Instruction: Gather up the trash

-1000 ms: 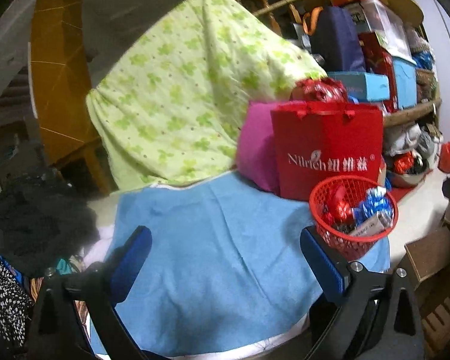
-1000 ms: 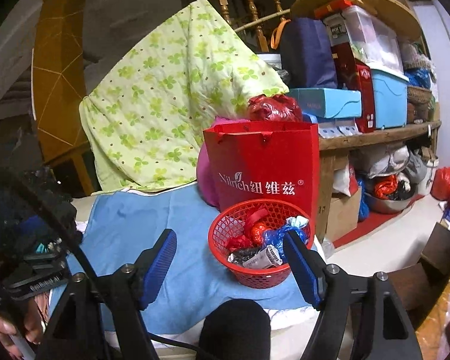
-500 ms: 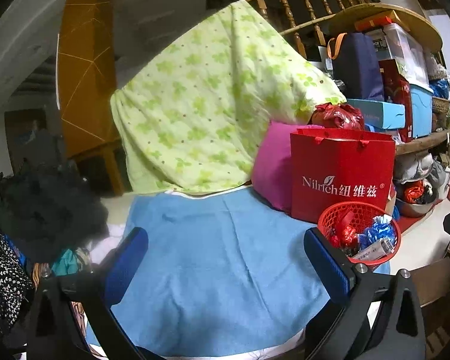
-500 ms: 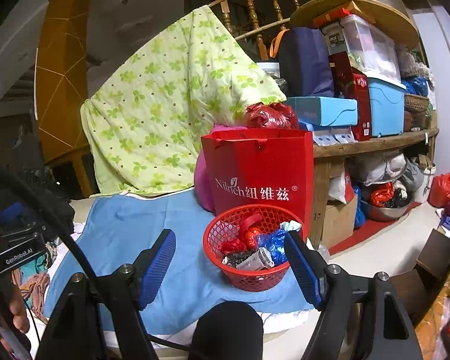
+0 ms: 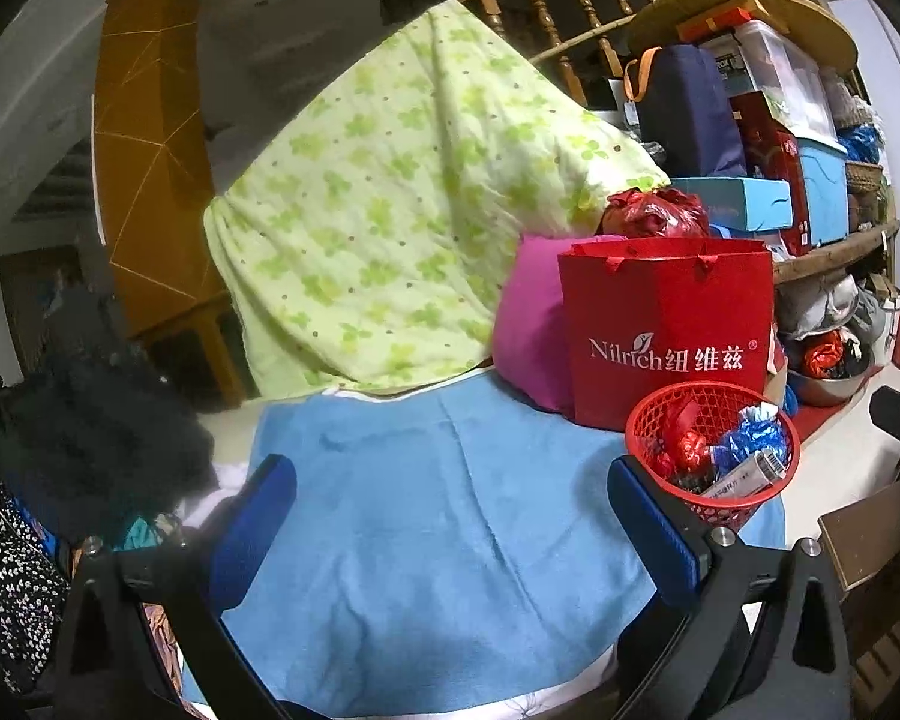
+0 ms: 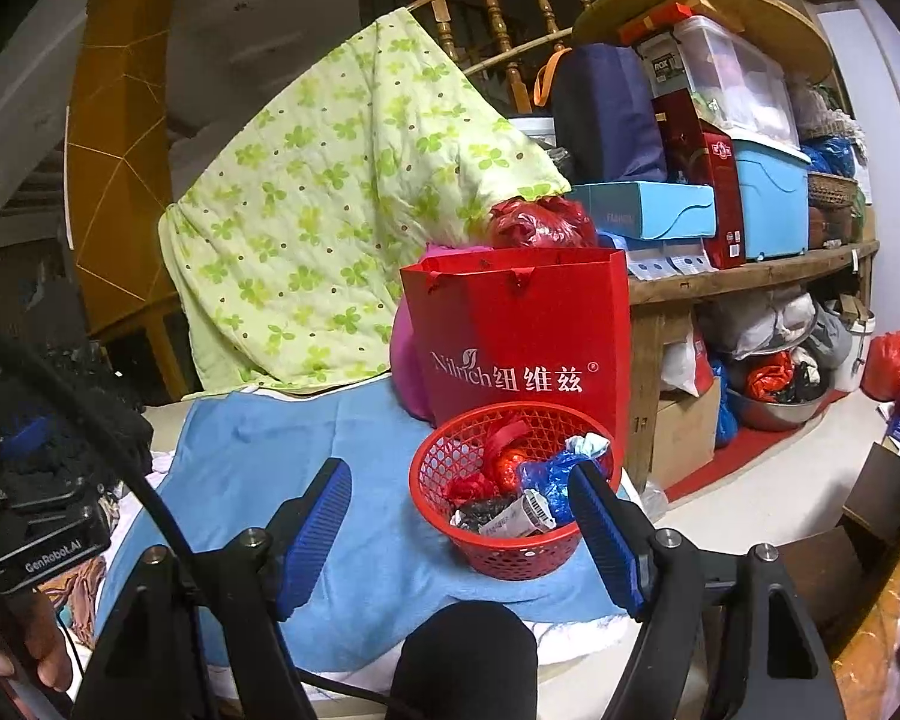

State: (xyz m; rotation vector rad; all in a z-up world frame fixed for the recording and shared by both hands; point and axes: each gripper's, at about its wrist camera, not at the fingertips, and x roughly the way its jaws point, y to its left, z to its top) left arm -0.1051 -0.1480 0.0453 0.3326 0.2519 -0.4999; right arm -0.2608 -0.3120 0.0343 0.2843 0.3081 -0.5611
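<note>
**Trash basket full, both grippers empty**

We see a red mesh basket at 6 o'clock of the red gift bag, touching or just beside it, on the blue cloth. Inside: crumpled red wrappers, blue foil, a white barcoded packet, something dark. In the left view the basket sits at 3 o'clock. We log left gripper jaws spread wide, holding nothing; right gripper jaws also well apart, nothing gripped, basket showing between them.

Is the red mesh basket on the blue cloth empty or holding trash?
Holding trash: the red basket contains red and blue wrappers and a small white carton, heaped near its rim.
</note>
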